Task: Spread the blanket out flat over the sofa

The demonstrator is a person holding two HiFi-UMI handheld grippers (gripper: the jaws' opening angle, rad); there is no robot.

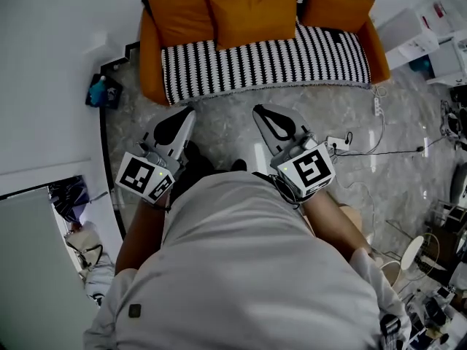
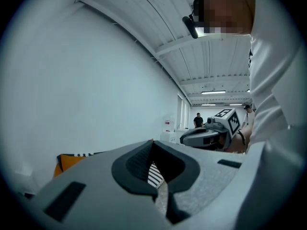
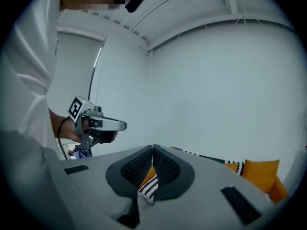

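Floor [image 1: 226, 126] betw blanket hem [image 1: 270, 83], L claw [image 1: 189, 114], R claw [image 1: 260, 113].

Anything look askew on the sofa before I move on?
Nothing stands out. The striped blanket lies flat across the seat of the sofa, and the three orange cushions lean along its back.

You're in a lab staged as a living room. There's an orange sofa [image 1: 149, 57] with cushions [image 1: 252, 14] on a marble floor [image 1: 219, 122], but cables [image 1: 387, 152] trail across it. White walls rise to a high panelled ceiling [image 2: 211, 56] with strip lights [image 2: 213, 92], and another person [image 2: 198, 120] stands far back.
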